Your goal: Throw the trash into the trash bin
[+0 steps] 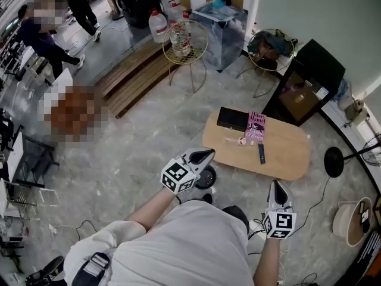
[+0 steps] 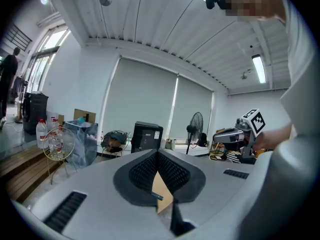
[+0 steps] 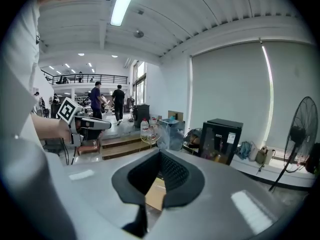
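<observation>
The person is standing short of the oval desk [image 1: 286, 157], holding both grippers low in front of the body. The left gripper [image 1: 206, 155] is showing its fingers [image 2: 172, 171] closed tip to tip with nothing between them. Only the brown desk top is showing through the gap below. The right gripper [image 1: 277, 187] is likewise fully closed and empty.

The trash is, by my reading, the small pale crumpled scrap [image 1: 240, 140]. It is lying on the desk just beside the book [image 1: 256, 128] and near the remote [image 1: 261, 154], well apart from both grippers. A round basket [image 1: 351, 222] is sitting on the floor to the right; whether it is the bin I cannot tell.

The likely trouble is coming from closed fingers. If they are not opening before reaching the scrap, they will be shoving it across the desk. The scrap looks light, so a shallow pinch is risking a drop on the way. A wide approach is also risking a snag on the book's edge.
</observation>
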Demonstrator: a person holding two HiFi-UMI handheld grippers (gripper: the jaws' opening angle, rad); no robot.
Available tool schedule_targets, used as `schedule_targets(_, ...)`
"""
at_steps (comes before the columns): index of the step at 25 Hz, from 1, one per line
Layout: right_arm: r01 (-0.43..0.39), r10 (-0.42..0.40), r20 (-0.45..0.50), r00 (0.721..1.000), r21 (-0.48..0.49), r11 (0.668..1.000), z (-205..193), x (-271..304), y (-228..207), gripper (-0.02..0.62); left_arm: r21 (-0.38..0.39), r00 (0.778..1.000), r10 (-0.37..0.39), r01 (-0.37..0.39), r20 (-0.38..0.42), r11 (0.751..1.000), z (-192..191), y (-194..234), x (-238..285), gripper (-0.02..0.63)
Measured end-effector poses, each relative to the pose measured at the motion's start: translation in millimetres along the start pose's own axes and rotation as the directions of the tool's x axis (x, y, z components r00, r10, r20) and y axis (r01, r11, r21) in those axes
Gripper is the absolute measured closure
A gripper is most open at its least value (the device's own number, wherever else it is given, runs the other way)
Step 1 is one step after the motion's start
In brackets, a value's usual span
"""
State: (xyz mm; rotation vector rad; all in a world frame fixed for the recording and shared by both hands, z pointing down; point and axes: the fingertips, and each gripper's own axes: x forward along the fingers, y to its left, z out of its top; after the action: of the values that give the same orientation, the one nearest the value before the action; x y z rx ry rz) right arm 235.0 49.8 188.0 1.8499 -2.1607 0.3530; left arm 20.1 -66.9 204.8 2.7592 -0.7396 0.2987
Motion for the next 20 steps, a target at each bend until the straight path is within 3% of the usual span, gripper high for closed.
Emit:
schedule_targets(8, -0.089, 0.089, -0.044, 0.995, -0.010, 0.996, -3, 38, -14, 0.584, -0.026, 0.999, 0.051, -0.052, -0.008, 0.998, 0, 12, 23, 0.600)
schedule_targets(20, -0.278, 0.274, -0.106, 0.956, -0.021, 0.960, -10, 113, -97, 0.584, -0.115, 0.980, 0.197, -0.198, -0.020, 0.973, -9, 12, 101, 0.600)
